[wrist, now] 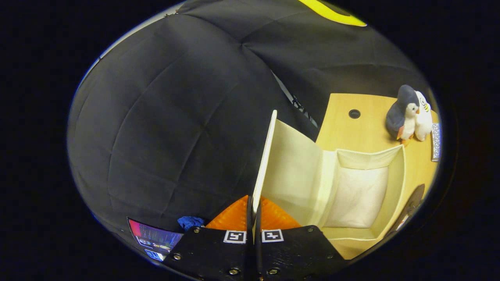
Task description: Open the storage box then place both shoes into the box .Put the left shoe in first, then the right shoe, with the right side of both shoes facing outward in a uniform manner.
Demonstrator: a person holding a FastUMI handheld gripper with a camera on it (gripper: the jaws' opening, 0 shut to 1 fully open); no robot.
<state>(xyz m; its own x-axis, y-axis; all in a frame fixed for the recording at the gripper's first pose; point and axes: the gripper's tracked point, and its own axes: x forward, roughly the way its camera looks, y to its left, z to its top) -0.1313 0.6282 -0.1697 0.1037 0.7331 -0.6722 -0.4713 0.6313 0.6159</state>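
Booth wall of black cloth (164, 117) takes up most of the scene, creased, behind everything.

Worktop (363, 128): light wood, with a round dark hole (354, 113) near its far side.

Storage box (392, 183): cream fabric, sits on the worktop, open. Interior visible, pale lining, no shoes inside it. Its far flap folds inward along the top edge.

Lid (265, 156): thin cream panel, seen edge-on, swung up and standing roughly upright off the box's near-left side. Inner face turned toward the box cavity.

Gripper (254, 212): jaws pressed together on the lid's lower edge, one finger on each face, so they're pinching the lid. Ribbed pads (234, 216) sit flat against the panel on both sides. Two square marker tags sit on the jaw bodies just behind the pads.

Plush penguins (408, 115): two, one grey, one white, leaning against each other on the worktop beyond the box, well apart from the jaws.

Dark object (414, 201) just past the box's right wall, partly cut off, can't tell what it is.

Lit screen (154, 238) low beside the jaw body on the left, with a blue crumpled item (190, 222) next to it.

Small patterned strip (436, 141) right of the penguins.
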